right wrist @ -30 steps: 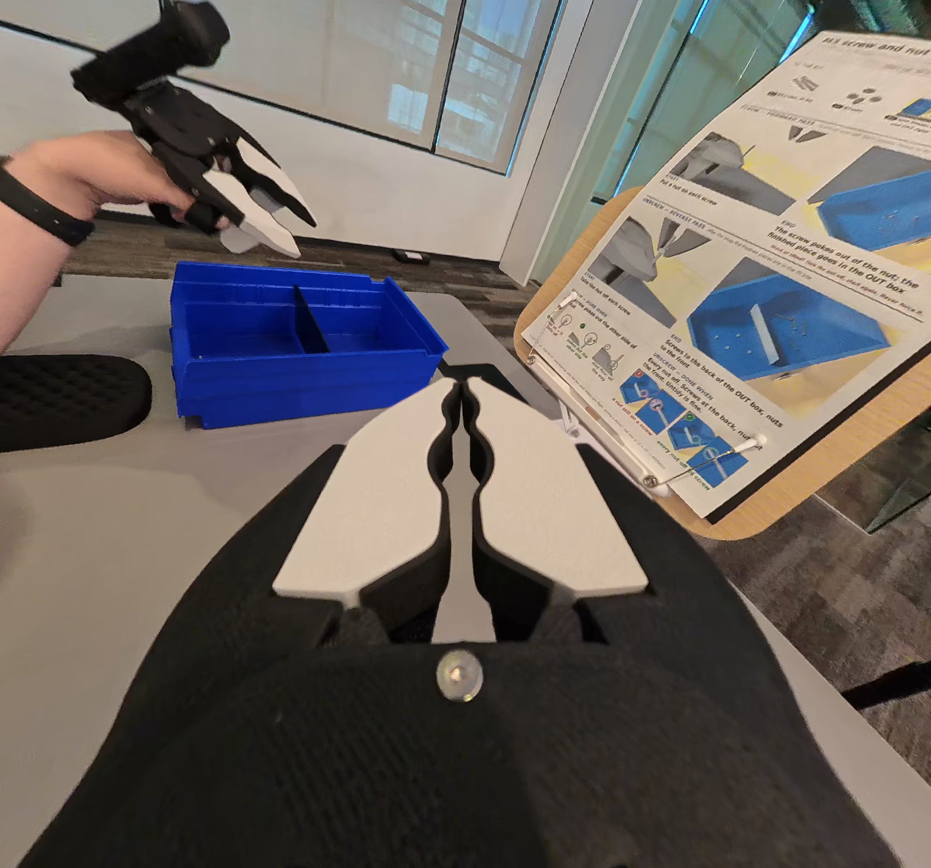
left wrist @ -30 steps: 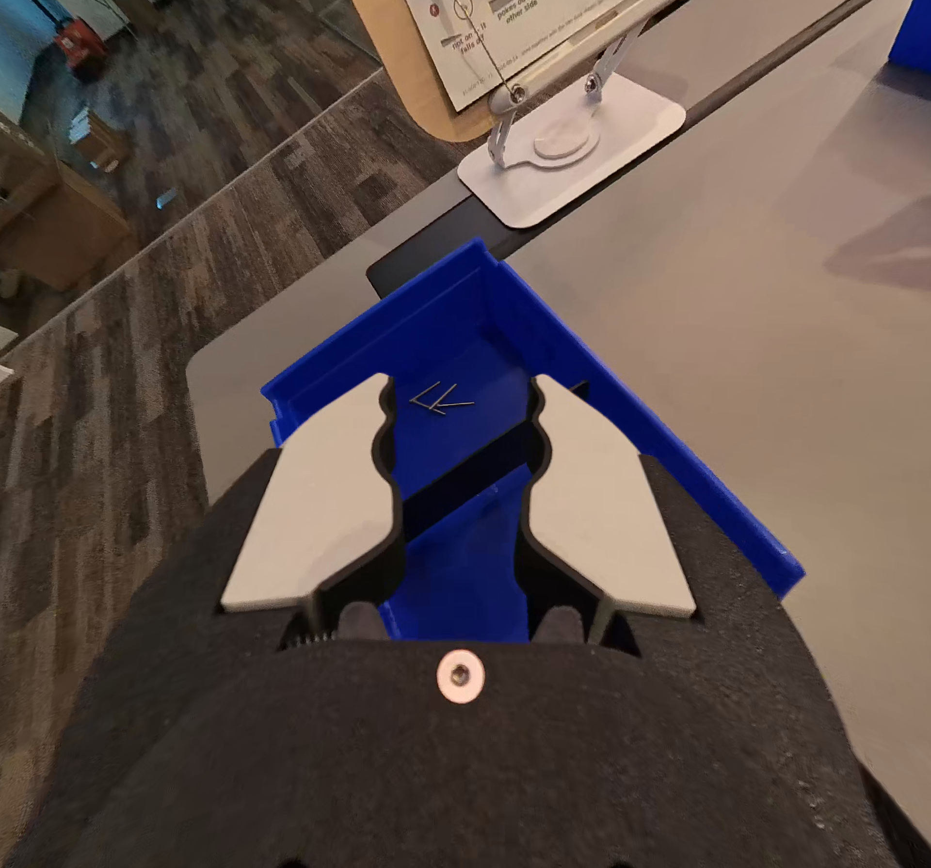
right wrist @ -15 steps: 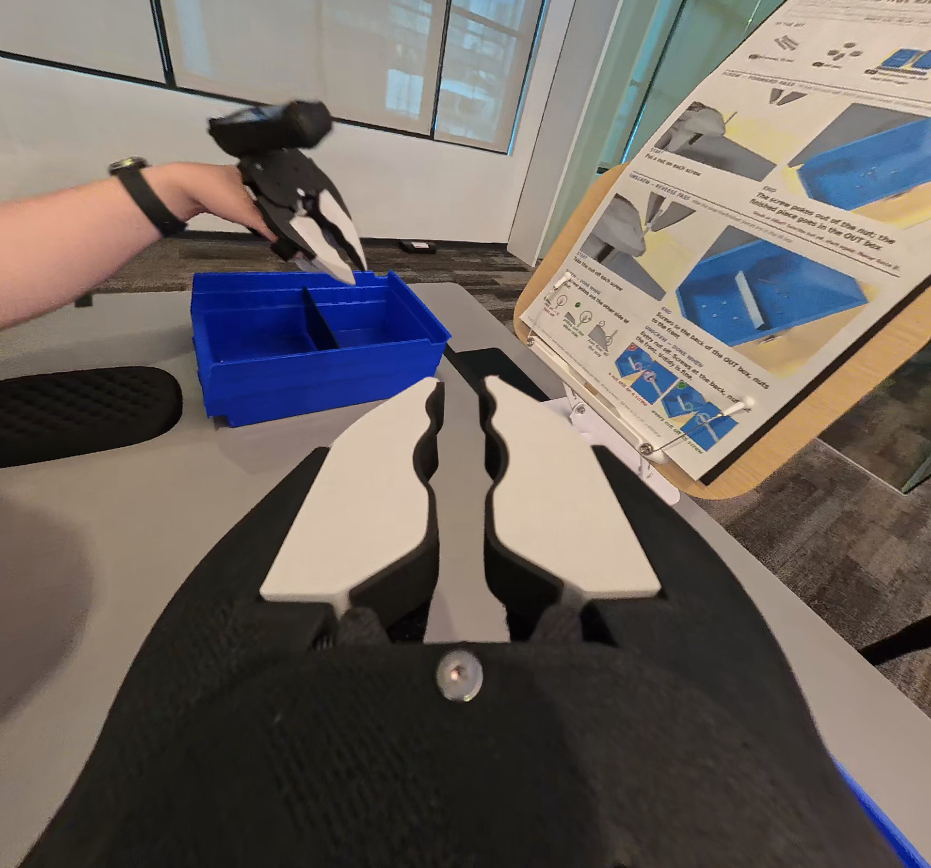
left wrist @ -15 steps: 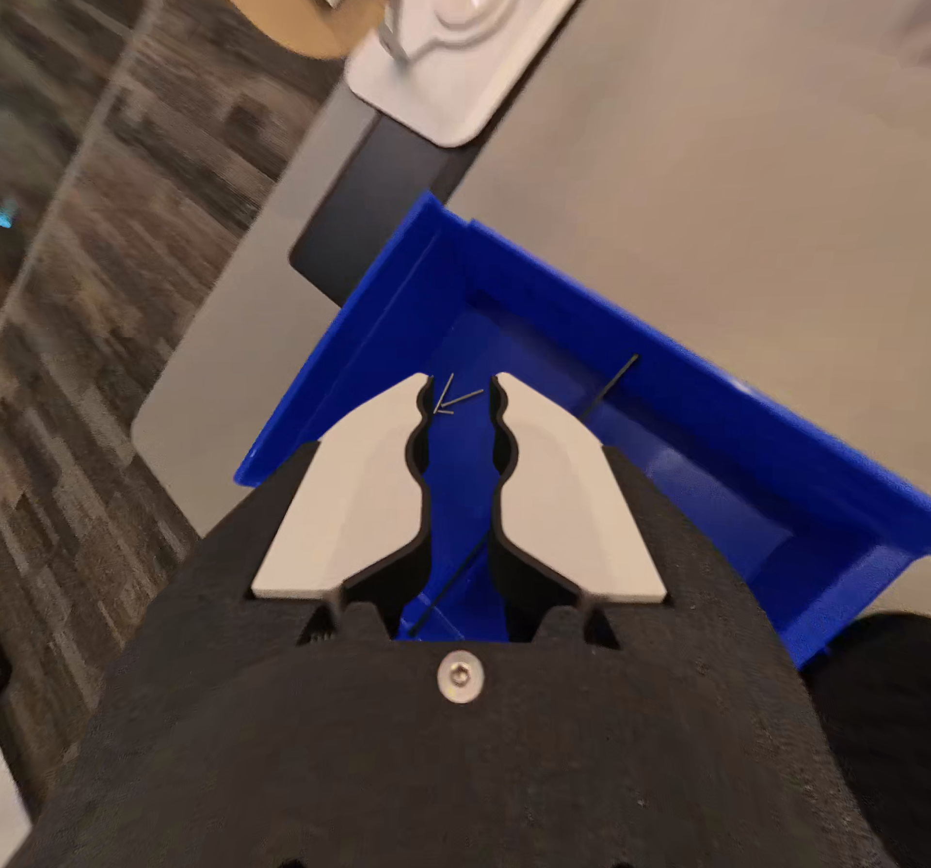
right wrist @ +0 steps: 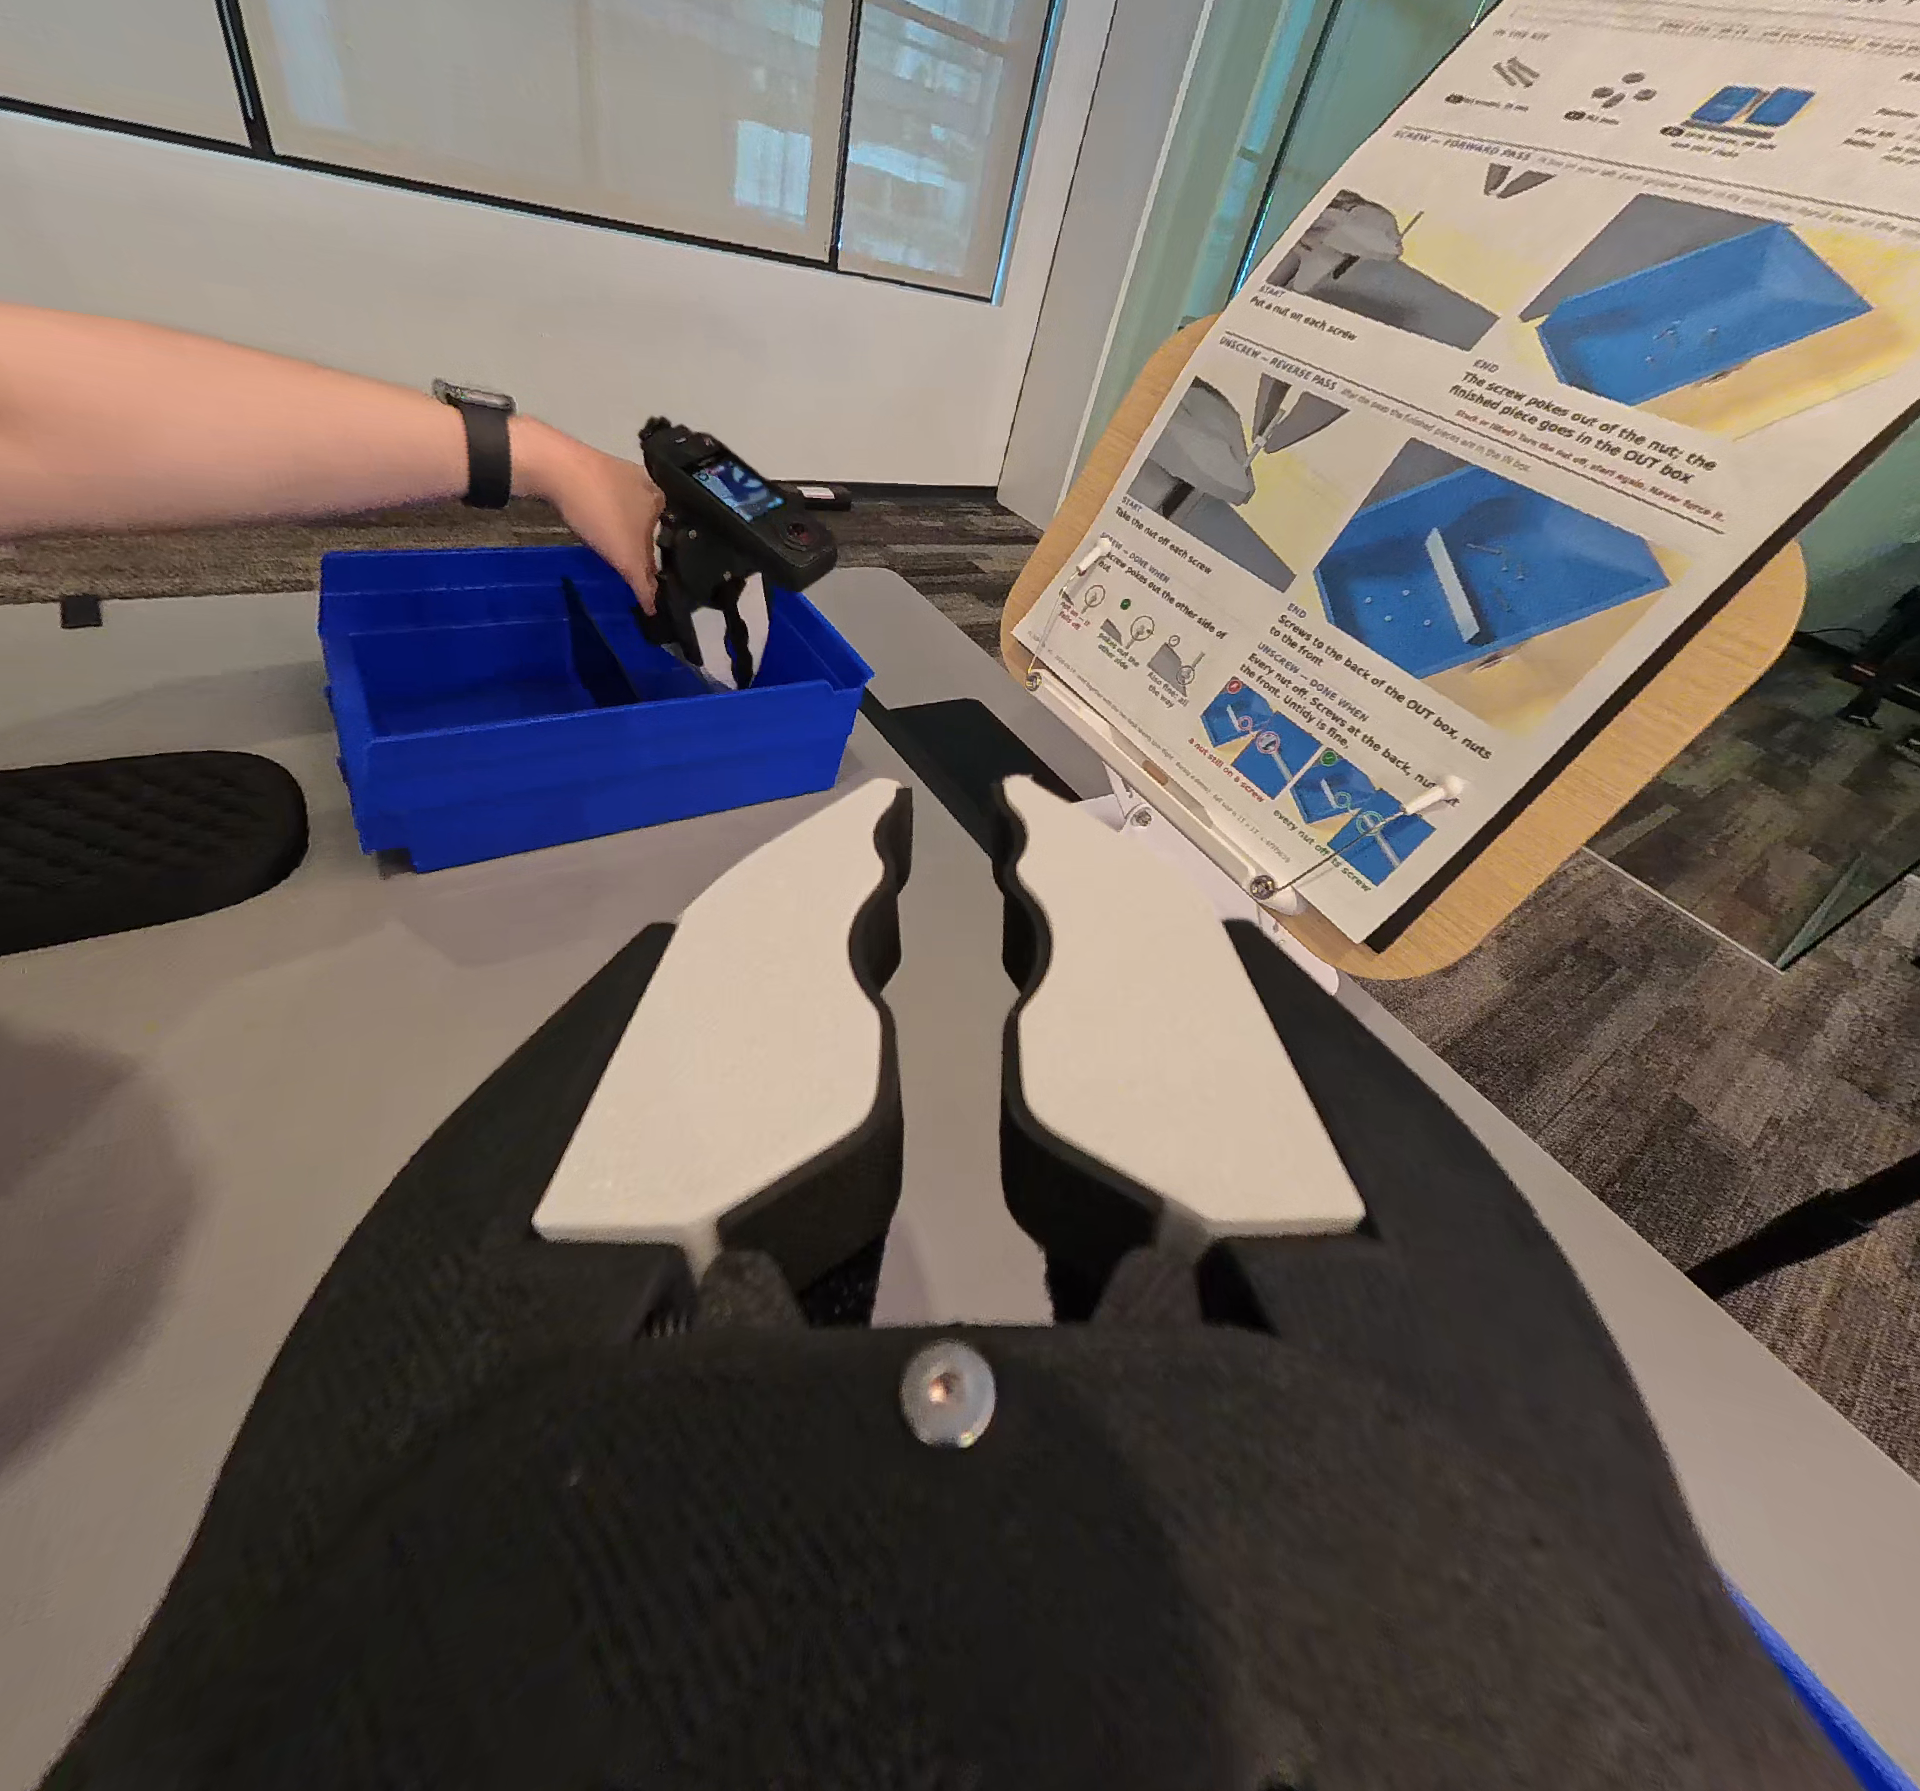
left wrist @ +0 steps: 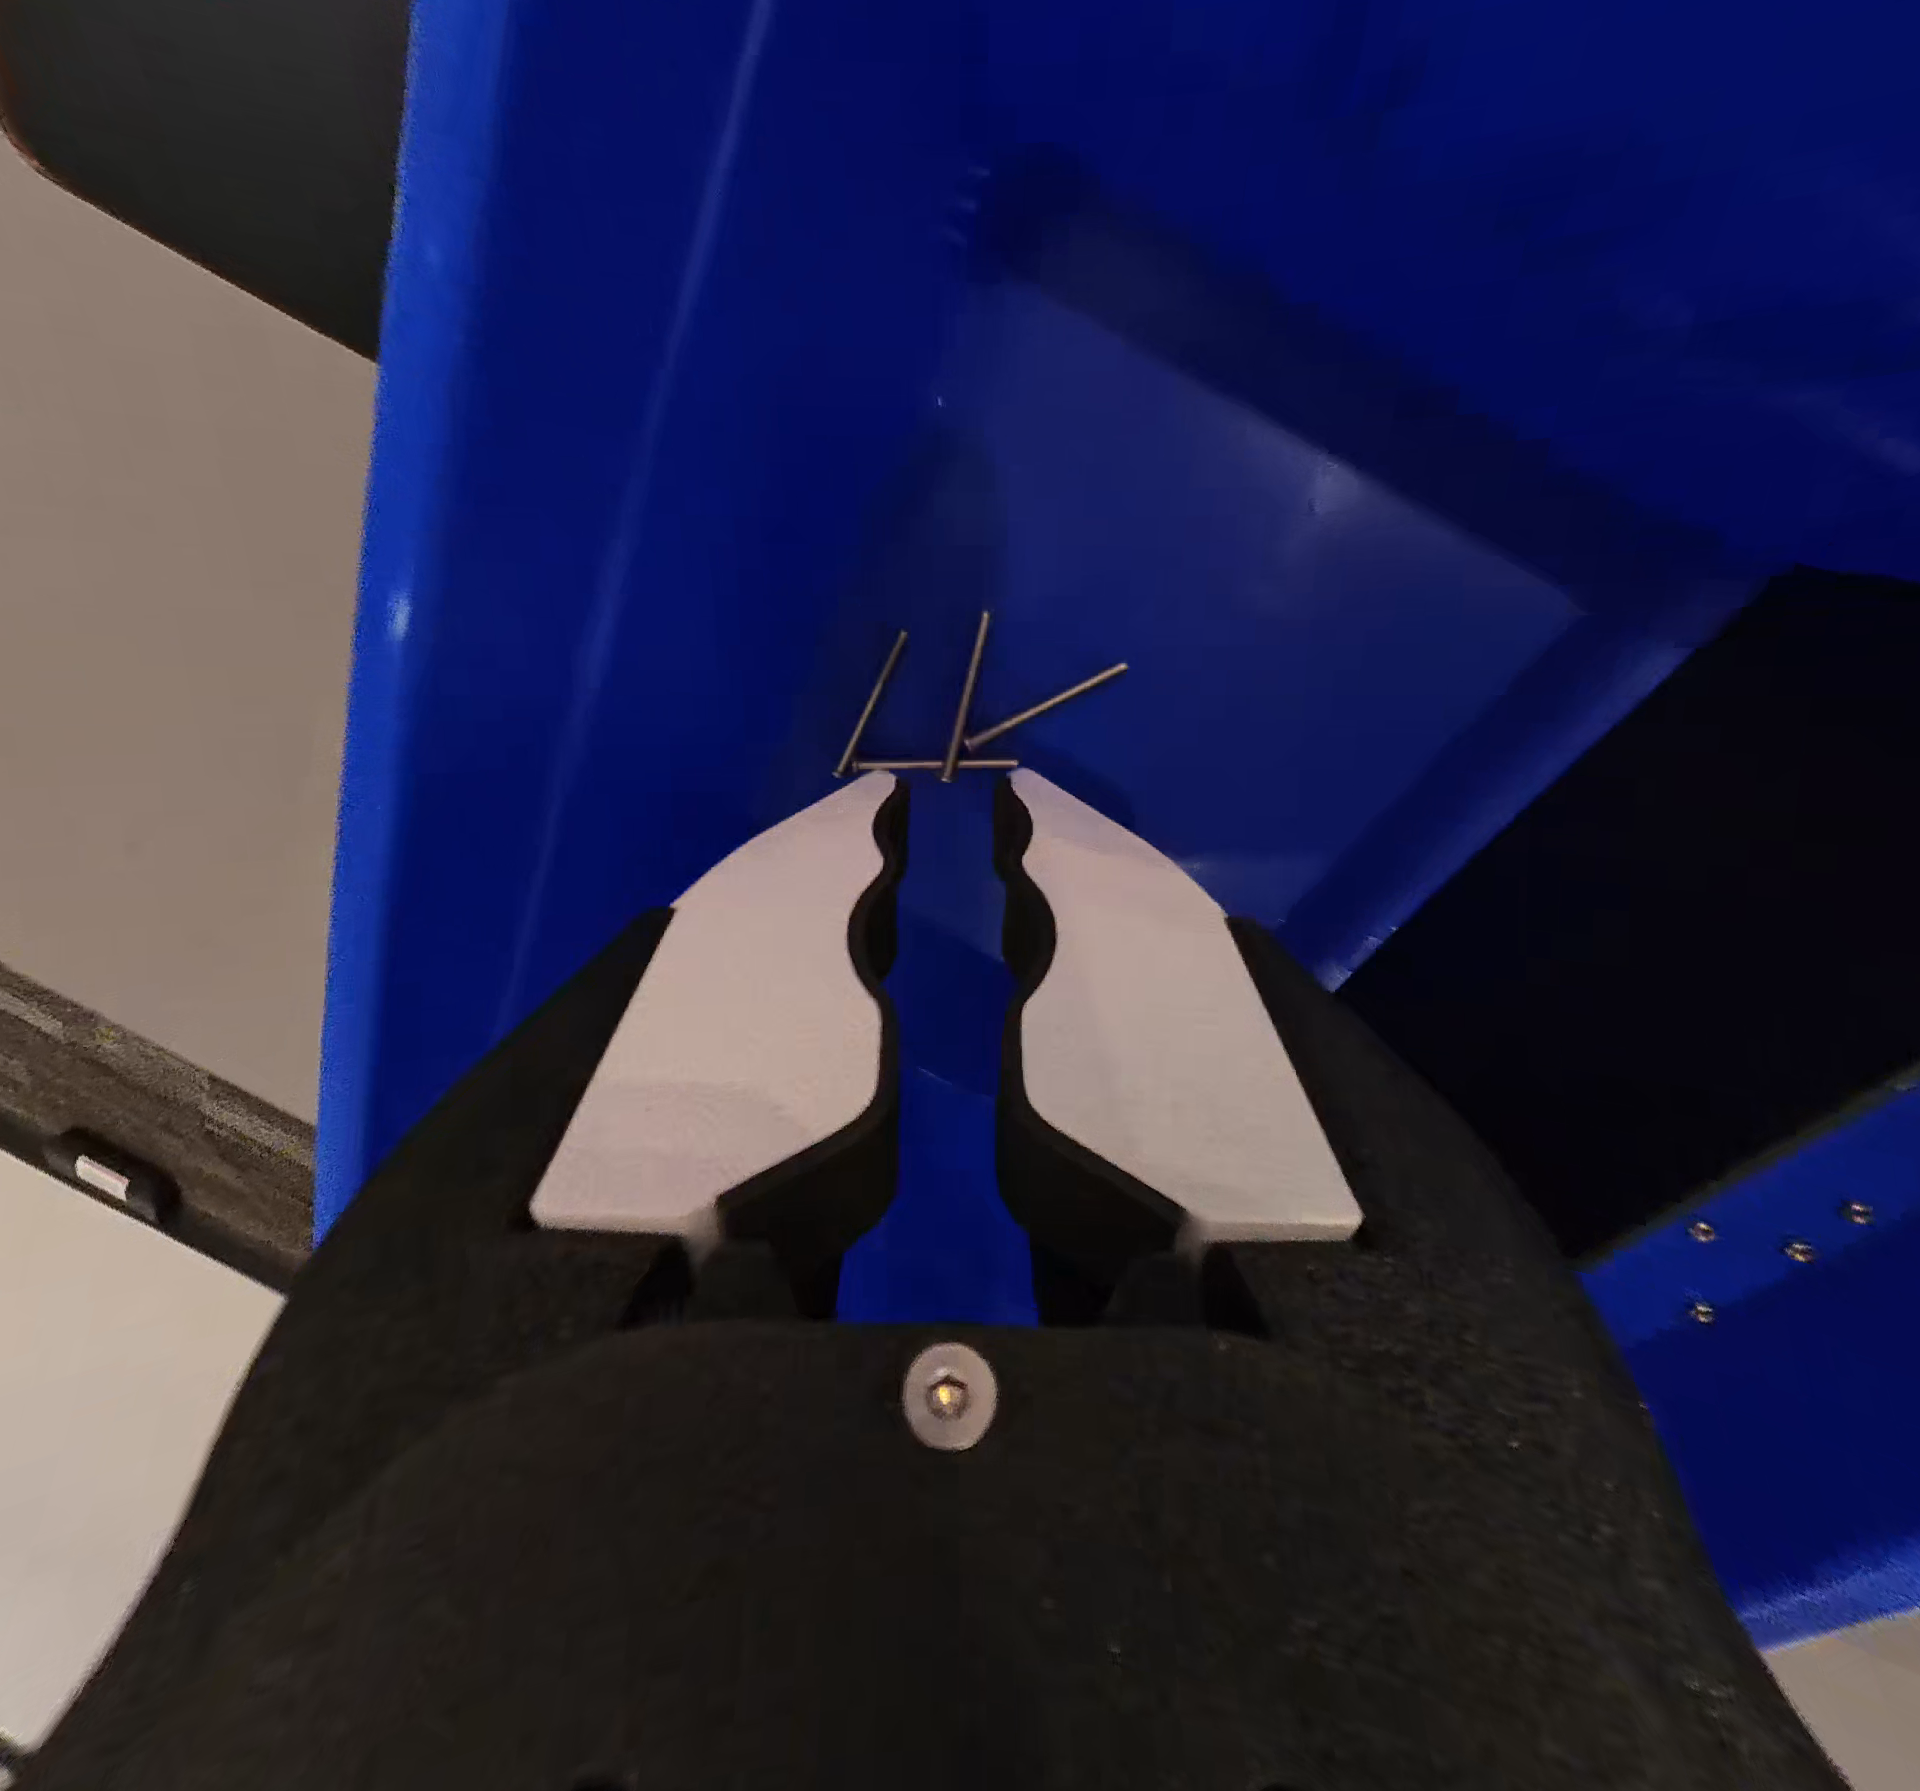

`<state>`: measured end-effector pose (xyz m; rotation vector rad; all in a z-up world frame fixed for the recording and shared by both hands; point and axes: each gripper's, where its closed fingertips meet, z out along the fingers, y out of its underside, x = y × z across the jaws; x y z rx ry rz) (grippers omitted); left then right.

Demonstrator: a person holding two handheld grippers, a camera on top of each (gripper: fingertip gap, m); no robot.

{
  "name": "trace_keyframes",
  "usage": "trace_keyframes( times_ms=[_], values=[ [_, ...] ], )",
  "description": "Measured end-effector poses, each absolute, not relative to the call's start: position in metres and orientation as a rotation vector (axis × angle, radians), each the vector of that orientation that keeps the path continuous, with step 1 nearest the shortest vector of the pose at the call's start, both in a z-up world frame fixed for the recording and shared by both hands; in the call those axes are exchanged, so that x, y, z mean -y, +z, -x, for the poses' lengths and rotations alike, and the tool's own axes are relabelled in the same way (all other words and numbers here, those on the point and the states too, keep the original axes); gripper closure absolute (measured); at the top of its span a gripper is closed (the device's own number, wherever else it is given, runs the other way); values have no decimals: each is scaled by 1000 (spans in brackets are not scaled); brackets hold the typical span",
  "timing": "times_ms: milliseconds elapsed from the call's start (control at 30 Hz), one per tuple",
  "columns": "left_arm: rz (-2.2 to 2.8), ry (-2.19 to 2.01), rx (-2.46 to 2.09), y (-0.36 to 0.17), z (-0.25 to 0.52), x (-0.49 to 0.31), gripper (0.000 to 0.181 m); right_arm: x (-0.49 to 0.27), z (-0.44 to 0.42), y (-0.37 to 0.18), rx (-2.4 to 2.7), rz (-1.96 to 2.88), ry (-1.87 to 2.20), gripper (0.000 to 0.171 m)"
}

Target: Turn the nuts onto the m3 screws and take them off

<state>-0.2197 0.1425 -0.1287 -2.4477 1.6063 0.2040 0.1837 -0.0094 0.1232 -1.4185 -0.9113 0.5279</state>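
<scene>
Several thin steel screws [left wrist: 966,692] lie on the floor of one compartment of the blue bin [left wrist: 623,391]. My left gripper [left wrist: 951,783] is down inside that compartment, jaws open a narrow gap, tips right at the near ends of the screws, holding nothing. Several small nuts [left wrist: 1797,1251] lie in the other compartment, past the black divider [left wrist: 1662,910]. In the right wrist view the left gripper [right wrist: 727,645] reaches into the bin [right wrist: 592,744]. My right gripper [right wrist: 951,796] hovers over the grey table [right wrist: 416,993], slightly open and empty.
An instruction board [right wrist: 1455,494] on a stand rises at the table's right edge. A black pad [right wrist: 135,837] lies left of the bin. A person's arm with a wrist band [right wrist: 486,442] holds the left gripper. A second blue edge [right wrist: 1808,1679] shows at the lower right. About 50 centimeters separates my left fingertips from my right.
My left gripper has dropped from above the bin into the screw compartment, and its jaws have narrowed. My right gripper has opened from nearly shut to a small gap.
</scene>
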Motion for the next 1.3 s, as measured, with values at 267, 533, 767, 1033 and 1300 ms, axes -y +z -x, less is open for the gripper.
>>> trace_keyframes(
  times_ms=[267,533,767,1033,1300],
  values=[
    [2434,186,-1635,-134,220,-147,164,1,-184,115,909,1454,524,156],
    [2423,187,-1620,-130,223,-143,161,-4,-183,109,909,1476,510,156],
    [2366,137,-1503,-100,221,-134,158,-8,-181,103,909,1497,511,155],
    [2296,-65,-1180,5,213,-20,151,-13,-184,99,912,1516,447,153],
    [2540,149,-1424,-89,247,45,151,-27,-168,71,976,1600,418,149]
  ],
)
